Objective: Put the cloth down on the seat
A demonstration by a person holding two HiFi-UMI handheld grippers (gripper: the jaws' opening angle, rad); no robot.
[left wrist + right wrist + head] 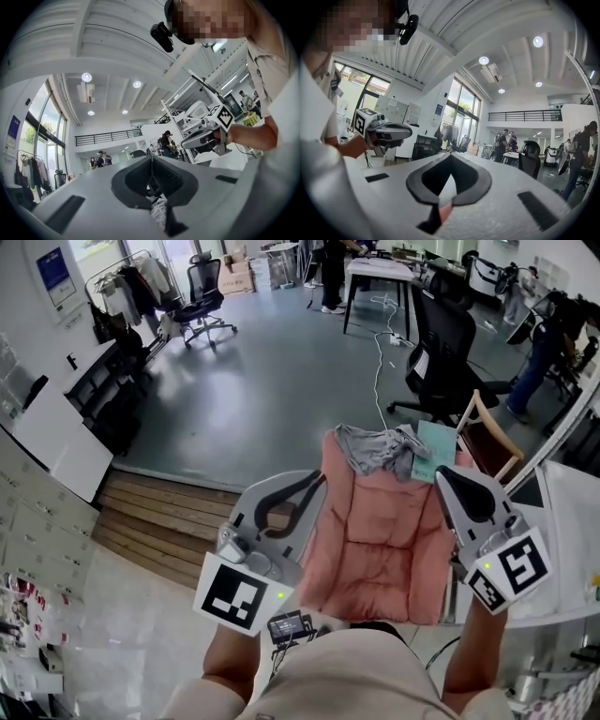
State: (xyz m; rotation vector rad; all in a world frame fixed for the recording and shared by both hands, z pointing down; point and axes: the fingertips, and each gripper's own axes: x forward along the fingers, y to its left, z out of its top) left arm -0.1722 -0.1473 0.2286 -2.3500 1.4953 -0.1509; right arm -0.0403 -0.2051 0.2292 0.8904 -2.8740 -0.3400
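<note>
**Cloth down on the seat, both grippers empty**

The pink cushioned seat fills the middle of the head view. The left gripper hangs over its 9 o'clock edge and the right gripper over its 3 o'clock edge. Each has its jaws pressed together on nothing. The grey cloth lies crumpled at the cushion's 12 o'clock end, apart from both grippers. A pale green sheet touches it at its 3 o'clock side. The put-down looks done, and the step in hand seems to be pulling clear. The next move calls only for keeping both grippers off the cloth.
</note>
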